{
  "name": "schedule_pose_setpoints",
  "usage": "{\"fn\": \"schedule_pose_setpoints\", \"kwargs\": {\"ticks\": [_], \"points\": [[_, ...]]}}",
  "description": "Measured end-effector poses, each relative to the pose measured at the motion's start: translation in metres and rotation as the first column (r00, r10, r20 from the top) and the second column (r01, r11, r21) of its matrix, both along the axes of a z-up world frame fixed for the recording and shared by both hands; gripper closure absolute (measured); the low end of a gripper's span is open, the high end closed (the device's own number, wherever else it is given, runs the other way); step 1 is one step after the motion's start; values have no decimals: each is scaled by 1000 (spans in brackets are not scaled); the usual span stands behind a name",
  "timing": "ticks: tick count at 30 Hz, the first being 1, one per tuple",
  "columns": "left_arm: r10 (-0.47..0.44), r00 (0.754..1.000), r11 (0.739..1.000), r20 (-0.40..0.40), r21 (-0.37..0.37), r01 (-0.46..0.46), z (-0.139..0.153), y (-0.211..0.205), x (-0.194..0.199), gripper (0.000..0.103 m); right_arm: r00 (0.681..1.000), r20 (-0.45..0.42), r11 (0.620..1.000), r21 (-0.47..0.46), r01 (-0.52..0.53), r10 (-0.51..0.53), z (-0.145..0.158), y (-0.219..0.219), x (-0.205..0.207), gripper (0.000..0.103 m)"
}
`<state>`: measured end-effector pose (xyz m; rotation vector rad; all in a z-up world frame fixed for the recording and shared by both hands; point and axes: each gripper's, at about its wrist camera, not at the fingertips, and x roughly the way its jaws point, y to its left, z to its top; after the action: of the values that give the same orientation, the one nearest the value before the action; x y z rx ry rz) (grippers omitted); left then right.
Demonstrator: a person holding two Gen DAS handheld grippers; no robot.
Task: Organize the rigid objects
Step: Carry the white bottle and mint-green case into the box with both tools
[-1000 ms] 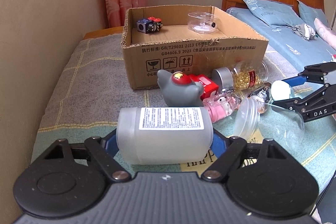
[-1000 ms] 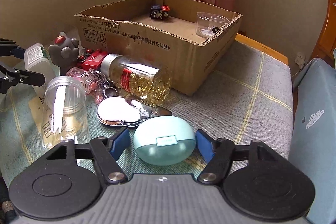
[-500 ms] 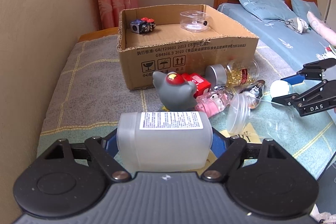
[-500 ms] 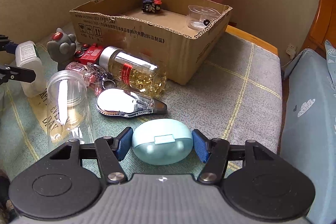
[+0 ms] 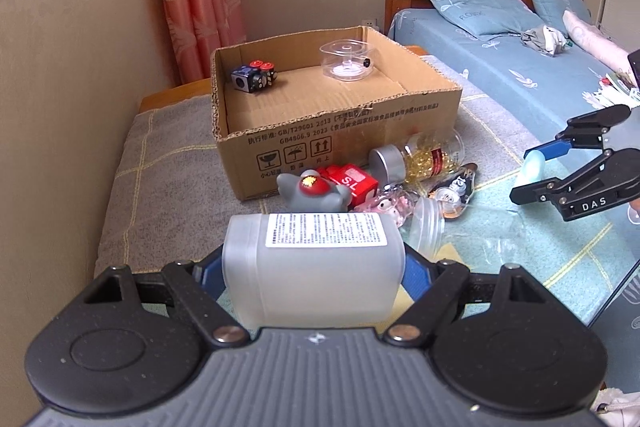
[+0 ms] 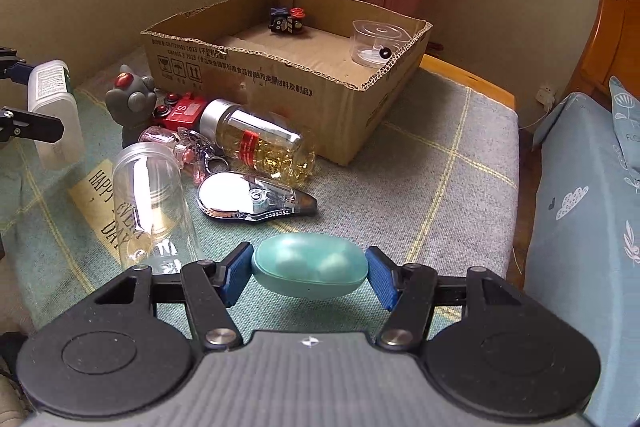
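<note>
Left tongs (image 5: 312,273) pinched frosted bottle (image 5: 312,267) across its flat sides: stiff, probably light. Right tongs (image 6: 307,273) squeezed teal case (image 6: 310,265) end-to-end: smooth, likely slippery. Cardboard box (image 5: 340,143) lay ahead.

black claw (image 6: 308,269) linkages, blue pads (image 6: 234,279), silver screws, "das" marking.

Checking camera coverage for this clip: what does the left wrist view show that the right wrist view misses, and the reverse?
Only the left wrist view shows the bed with its pillows and headboard, and the label side of the white bottle clamped in the left tool. Only the right wrist view shows the teal case gripped in the right tool head-on, plus the whole clear jar. Both show the cardboard box, the gray toy, the pill bottle and the other tool.
</note>
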<state>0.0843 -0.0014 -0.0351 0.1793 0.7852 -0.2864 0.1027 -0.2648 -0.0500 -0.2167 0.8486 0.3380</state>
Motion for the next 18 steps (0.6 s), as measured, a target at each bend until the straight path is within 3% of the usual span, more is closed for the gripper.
{"fn": "schedule_pose_setpoints", "kwargs": {"ticks": [10,18], "points": [[-37,998,999,41,10,37,35,-3,12,21,999,33,999,31,-25,24,38,4,-6,37],[-70,989,997,130,51,64,74,-15,59,21,989,135,997,39,-63,58,82,17,4,37]]}}
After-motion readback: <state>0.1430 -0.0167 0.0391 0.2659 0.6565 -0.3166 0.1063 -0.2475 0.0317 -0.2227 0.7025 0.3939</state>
